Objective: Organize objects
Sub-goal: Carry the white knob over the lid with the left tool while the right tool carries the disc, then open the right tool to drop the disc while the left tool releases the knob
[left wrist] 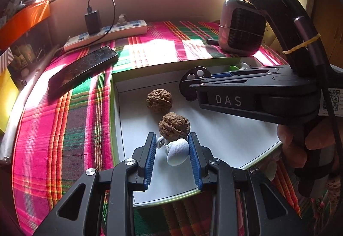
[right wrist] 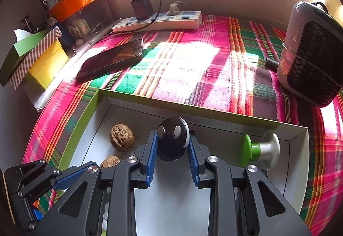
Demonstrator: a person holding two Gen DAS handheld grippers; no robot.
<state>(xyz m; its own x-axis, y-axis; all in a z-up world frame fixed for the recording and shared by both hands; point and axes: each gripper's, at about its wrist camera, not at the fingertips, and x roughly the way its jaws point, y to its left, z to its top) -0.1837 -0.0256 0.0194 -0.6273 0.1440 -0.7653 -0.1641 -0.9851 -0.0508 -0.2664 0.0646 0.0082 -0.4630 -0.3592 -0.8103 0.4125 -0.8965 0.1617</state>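
left hand-held gripper [left wrist: 173, 146]: blue pads pinching a small white dome-headed piece [left wrist: 177, 151], its thin pin and little disc pointing toward the left pad. it sits low over the white floor of the shallow box [left wrist: 225, 137], just beside the nearer walnut [left wrist: 174, 126]; whether it touches the nut i cannot tell. the second walnut [left wrist: 159, 100] lies a little further back, apart from the first. right hand-held gripper [right wrist: 172, 146]: pads closed on a black round disc-shaped piece [right wrist: 172, 141] with two pale buttons on its face and a white rim, held over the same box. a green-and-silver knob-like object [right wrist: 260, 149] lies on its side to the right inside the box. the box rests on a plaid cloth over the surface, with a phone [right wrist: 111, 59] beyond it. judgement: both held pieces look light, hard and smooth, so slip is the main risk; the dome offers a curved flank, and a grip across its widest part seems safest, keeping clear of the pin, which looks thin and bendable. the black piece is best held across its rim. the walnuts look rigid and rough, easy to hold.
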